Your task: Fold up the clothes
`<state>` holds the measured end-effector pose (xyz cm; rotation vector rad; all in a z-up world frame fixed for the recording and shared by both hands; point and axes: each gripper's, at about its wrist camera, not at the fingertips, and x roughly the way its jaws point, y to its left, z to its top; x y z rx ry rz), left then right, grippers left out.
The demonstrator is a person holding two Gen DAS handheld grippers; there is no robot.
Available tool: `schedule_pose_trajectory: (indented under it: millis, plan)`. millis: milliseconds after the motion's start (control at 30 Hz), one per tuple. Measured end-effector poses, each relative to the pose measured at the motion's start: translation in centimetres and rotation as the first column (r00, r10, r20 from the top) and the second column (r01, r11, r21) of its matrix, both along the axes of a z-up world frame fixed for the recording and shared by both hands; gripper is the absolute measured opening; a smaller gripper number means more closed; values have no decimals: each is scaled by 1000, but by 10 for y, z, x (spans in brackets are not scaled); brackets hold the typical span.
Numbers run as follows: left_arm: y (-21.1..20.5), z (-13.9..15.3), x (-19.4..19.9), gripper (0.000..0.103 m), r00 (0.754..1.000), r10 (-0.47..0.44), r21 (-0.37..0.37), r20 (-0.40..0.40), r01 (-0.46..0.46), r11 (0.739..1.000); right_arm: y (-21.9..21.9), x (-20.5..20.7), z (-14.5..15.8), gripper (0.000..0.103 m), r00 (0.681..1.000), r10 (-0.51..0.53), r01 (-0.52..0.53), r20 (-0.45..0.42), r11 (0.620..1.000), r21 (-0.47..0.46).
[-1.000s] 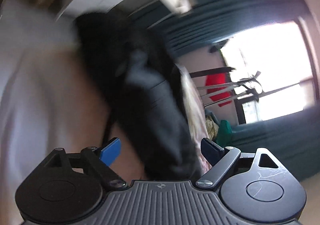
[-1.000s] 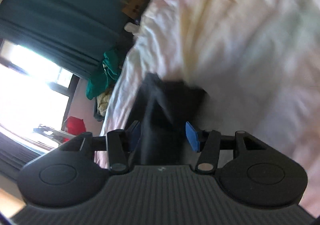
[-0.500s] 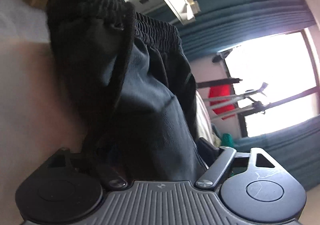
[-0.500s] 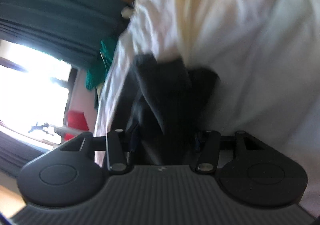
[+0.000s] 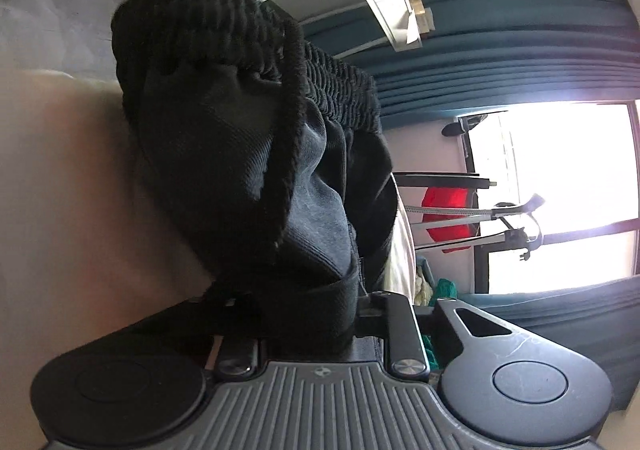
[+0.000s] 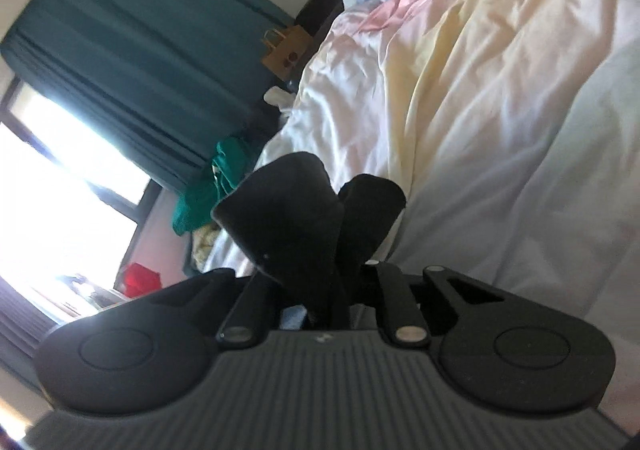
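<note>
Both views have sharpened since a second ago, and each gripper has drawn in onto the black shorts. Left gripper (image 5: 296, 314) pinches a thick fold below the ribbed waistband (image 5: 208, 21), the shorts (image 5: 240, 153) bulging forward from it. Right gripper (image 6: 320, 290) pinches a leg end, two flaps sticking up ahead of it. Held off the bed (image 6: 500, 97), the garment seems to run lengthwise from one gripper to the other, so laying it flat comes next. No readable writing shows.
</note>
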<state>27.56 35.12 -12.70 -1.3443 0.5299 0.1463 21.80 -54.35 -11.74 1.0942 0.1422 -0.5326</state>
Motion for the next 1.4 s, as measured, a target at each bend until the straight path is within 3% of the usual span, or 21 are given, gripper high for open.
schedule_pose_trajectory:
  millis: [33,100,200,267,400,600,767,867,933,1000,1100,1200,1267,1333,1400]
  plan:
    - [2,11,-5,12,1000,-4,24,-2,4,1000,1,-7,3,12,1000,-4,4,1,1000,8]
    - [6,31,-14,8,1000,-28,75,6,28,997,1,-19,6,12,1000,-6,6,-4,999,35]
    - [13,57,-30,6,997,-74,151,13,72,986,0,-38,12,12,1000,2,-1,-24,999,44]
    - [14,70,-43,6,996,-90,161,3,88,983,1,-52,16,12,999,0,1,-40,1000,29]
    - [7,88,-78,6,993,-118,186,-6,117,976,-5,-99,20,12,999,-34,36,-20,995,91]
    - [-11,77,-148,7,983,-176,237,-57,185,954,-23,-167,10,11,994,-90,98,-61,985,142]
    - [-11,53,-184,10,974,-192,242,-123,218,946,-30,-170,-16,11,986,-64,87,-151,985,152]
    - [-11,56,-199,24,972,-181,298,-147,218,929,-30,-166,-18,11,985,-56,78,-163,988,132]
    - [-17,63,-205,42,964,-173,419,-204,246,874,-30,-166,-22,11,985,-55,79,-161,986,147]
    - [-28,71,-207,47,935,-191,537,-298,330,776,-33,-166,-27,11,985,-44,70,-167,986,153]
    - [-47,88,-222,52,920,-201,678,-336,384,626,-37,-163,-29,12,982,-11,36,-191,992,124]
    - [-72,113,-236,59,937,-187,772,-294,348,532,-36,-160,-30,12,977,3,16,-212,996,90]
    - [-97,131,-239,62,962,-149,843,-227,271,465,-36,-158,-30,12,976,4,14,-217,997,81]
    - [-123,140,-241,67,971,-166,883,-175,229,411,-36,-158,-29,12,976,6,11,-217,997,75]
    - [-148,141,-234,67,968,-197,890,-158,226,396,-36,-158,-30,12,976,9,6,-216,997,72]
